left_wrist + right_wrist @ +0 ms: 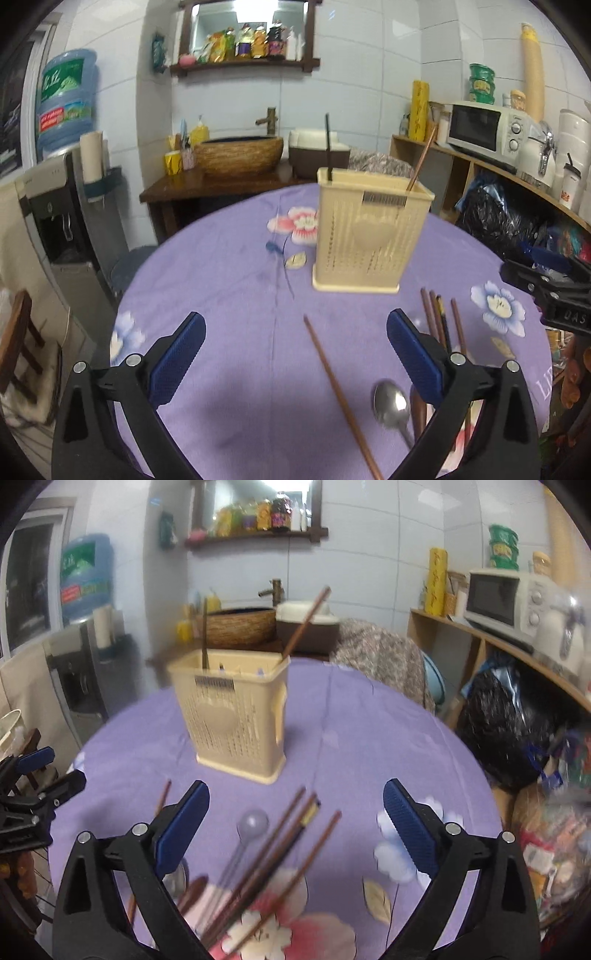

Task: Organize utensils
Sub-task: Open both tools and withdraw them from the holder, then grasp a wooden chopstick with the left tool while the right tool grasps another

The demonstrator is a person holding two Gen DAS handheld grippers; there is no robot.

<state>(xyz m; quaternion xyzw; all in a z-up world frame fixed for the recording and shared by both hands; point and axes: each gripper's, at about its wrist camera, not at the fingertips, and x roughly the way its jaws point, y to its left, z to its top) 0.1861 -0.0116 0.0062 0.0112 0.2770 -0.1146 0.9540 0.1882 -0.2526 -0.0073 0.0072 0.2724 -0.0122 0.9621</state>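
1. The beige utensil holder (371,232) stands upright on the worktop (221,277), with two chopsticks inside.
2. In front of the holder lie loose chopsticks (280,853) and a spoon (391,402).
3. The left hand-held gripper (295,354) and the right hand-held gripper (295,827) are both spread, pinching nothing.

Ahead of the gripper, beyond the purple flowered cloth (221,266): woven basin (239,155) under a wooden tap (269,120). Far left, water cooler bottle (66,98). Far right, white microwave (487,125) atop a wooden shelf (480,162).
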